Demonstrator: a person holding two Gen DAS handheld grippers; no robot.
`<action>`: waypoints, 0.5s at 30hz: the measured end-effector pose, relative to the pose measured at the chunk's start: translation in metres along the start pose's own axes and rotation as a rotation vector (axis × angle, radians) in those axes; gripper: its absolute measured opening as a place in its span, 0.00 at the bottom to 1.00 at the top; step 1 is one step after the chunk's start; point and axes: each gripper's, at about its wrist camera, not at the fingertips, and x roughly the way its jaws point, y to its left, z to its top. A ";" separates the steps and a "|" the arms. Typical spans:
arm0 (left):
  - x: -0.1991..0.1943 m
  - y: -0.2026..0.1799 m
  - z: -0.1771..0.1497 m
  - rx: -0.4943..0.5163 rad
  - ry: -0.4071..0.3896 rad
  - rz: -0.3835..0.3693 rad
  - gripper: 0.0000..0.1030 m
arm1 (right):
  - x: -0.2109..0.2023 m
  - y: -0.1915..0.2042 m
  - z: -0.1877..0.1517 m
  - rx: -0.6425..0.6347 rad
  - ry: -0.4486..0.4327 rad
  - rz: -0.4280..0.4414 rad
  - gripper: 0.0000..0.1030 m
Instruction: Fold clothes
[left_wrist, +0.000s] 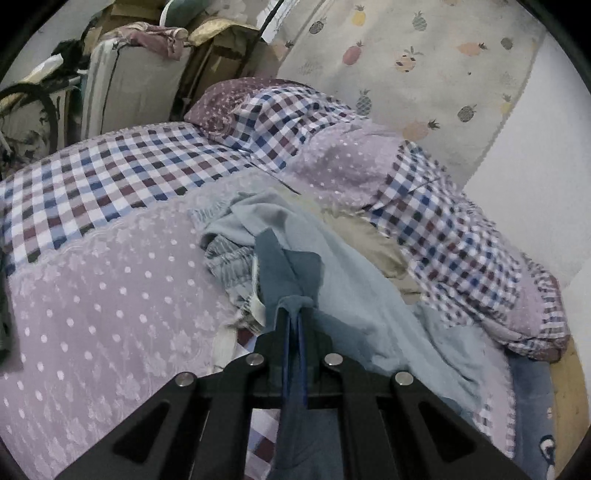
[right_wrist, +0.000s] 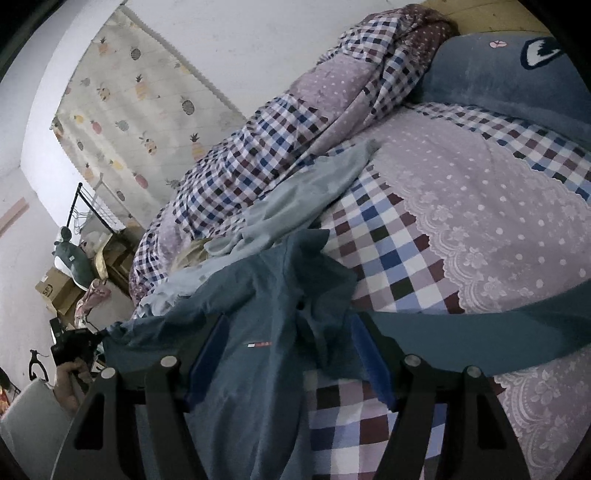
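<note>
Your left gripper (left_wrist: 295, 317) is clenched on a bunched edge of the dark teal-blue cotton shirt (right_wrist: 255, 325), and only a small pinch of cloth shows between its blue pads. That is the weak point, I judge: a sideways pull could slide the fabric out, or drag the pale blue garment (left_wrist: 369, 302) lying under and beside it, along with the striped grey cloth (left_wrist: 229, 266), into a fresh tangle.

Your right gripper (right_wrist: 291, 354) stands released, jaws spread wide over the shirt's body near its small chest logo, gripping nothing. Closing there would likely catch a mid-panel fold rather than a hem, so the fold would come out crooked.

The shirt lies on the bed's checked and lilac dotted cover (right_wrist: 480, 206). The open room is that flat lilac stretch. The rumpled checked quilt (left_wrist: 443, 221) crowds the wall side; the grey-blue plush cushion (right_wrist: 498, 85) blocks the bed's head.
</note>
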 end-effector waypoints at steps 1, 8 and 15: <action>0.007 0.002 -0.001 0.009 0.023 0.005 0.02 | 0.000 0.001 0.000 -0.007 0.002 -0.001 0.71; 0.037 0.030 -0.024 -0.011 0.136 0.030 0.04 | 0.003 0.008 -0.002 -0.056 0.025 -0.011 0.71; 0.009 0.067 -0.051 -0.090 0.148 -0.089 0.65 | 0.004 0.014 -0.006 -0.084 0.044 -0.003 0.71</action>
